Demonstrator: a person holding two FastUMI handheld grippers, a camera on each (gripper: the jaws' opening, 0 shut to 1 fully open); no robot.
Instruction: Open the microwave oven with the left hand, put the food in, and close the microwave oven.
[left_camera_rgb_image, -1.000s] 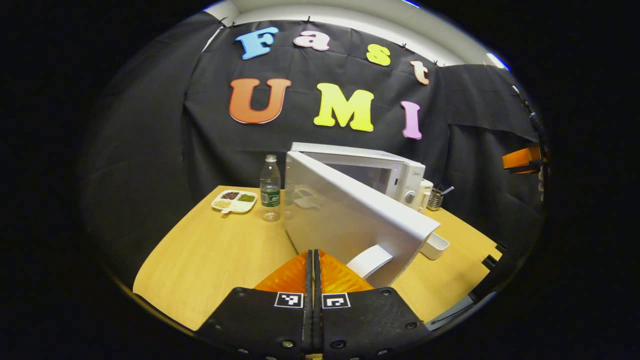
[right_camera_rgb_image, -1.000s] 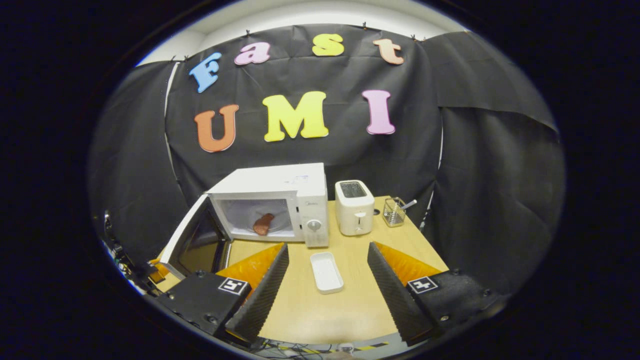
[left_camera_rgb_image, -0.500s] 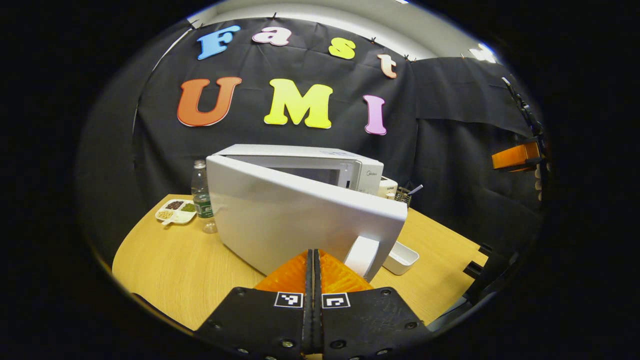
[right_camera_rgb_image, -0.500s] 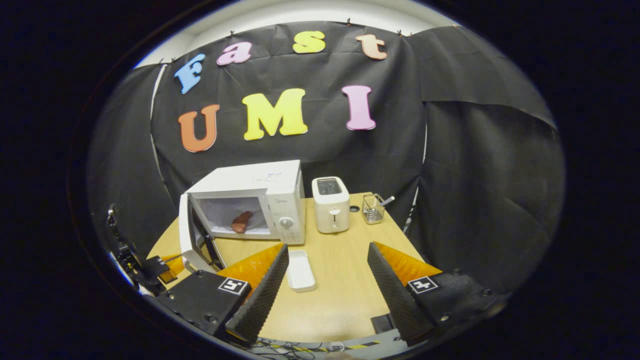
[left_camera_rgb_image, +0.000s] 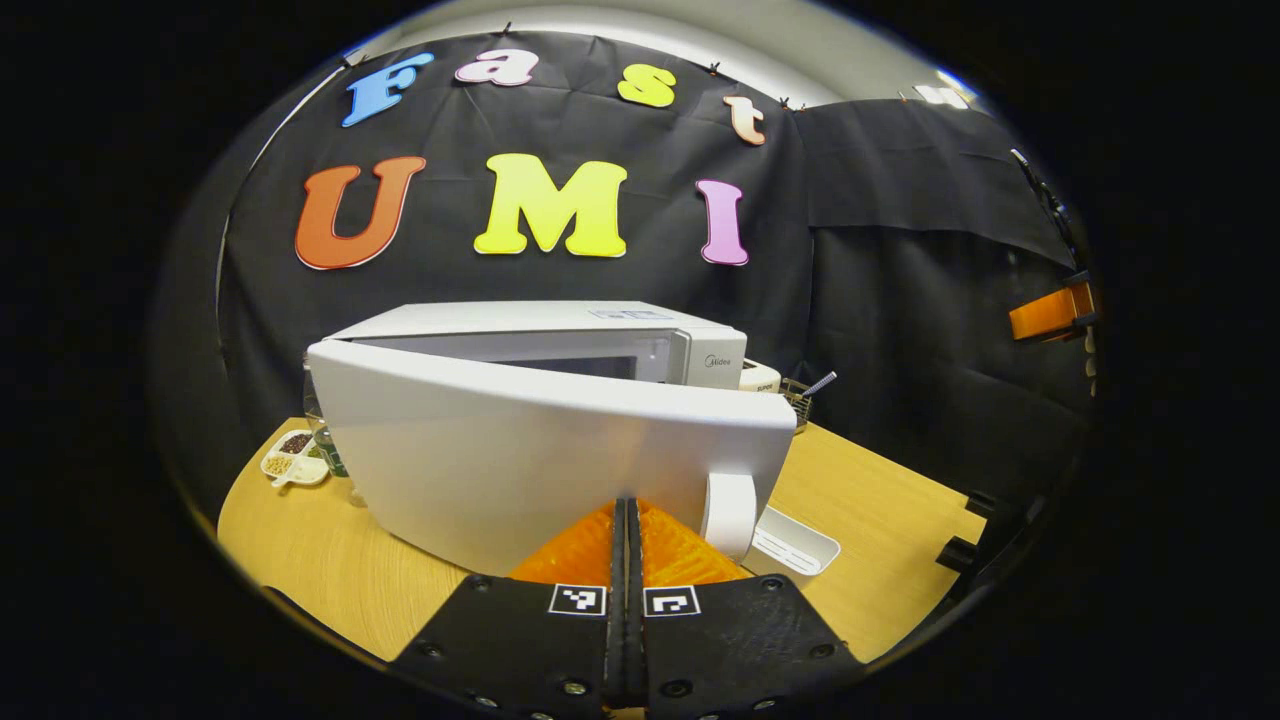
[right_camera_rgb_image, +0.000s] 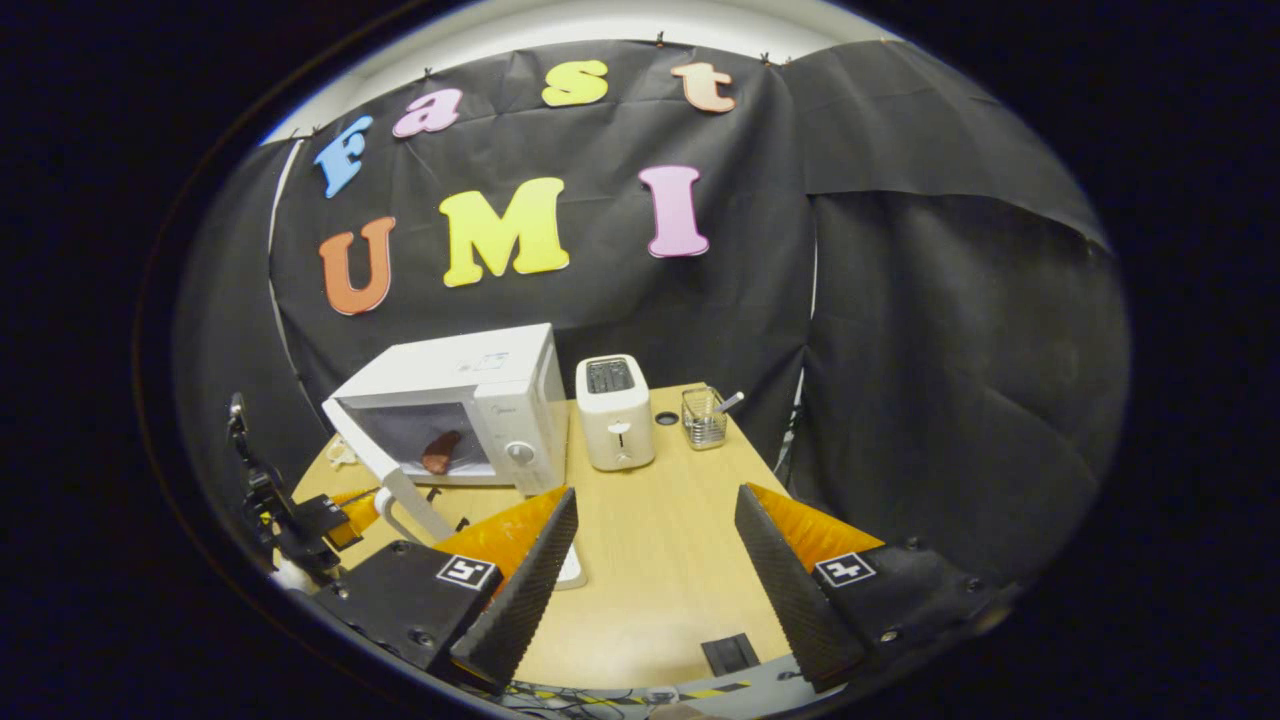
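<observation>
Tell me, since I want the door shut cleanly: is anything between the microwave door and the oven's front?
Nothing visible is. In the right gripper view the door stands partly open, the gap to the microwave looks free, and the food lies well inside. The left gripper, fingers together, sits against the door's outer face near the handle.

You stand in a mock kitchen booth: black cloth wall (right_camera_rgb_image: 900, 300), wooden table (right_camera_rgb_image: 650, 560), microwave (right_camera_rgb_image: 470, 400), toaster (right_camera_rgb_image: 615, 410), wire utensil basket (right_camera_rgb_image: 704, 418).

brand word on microwave (left_camera_rgb_image: 560, 345) front too small to read, square coded markers on fingers (left_camera_rgb_image: 578, 599)
</observation>
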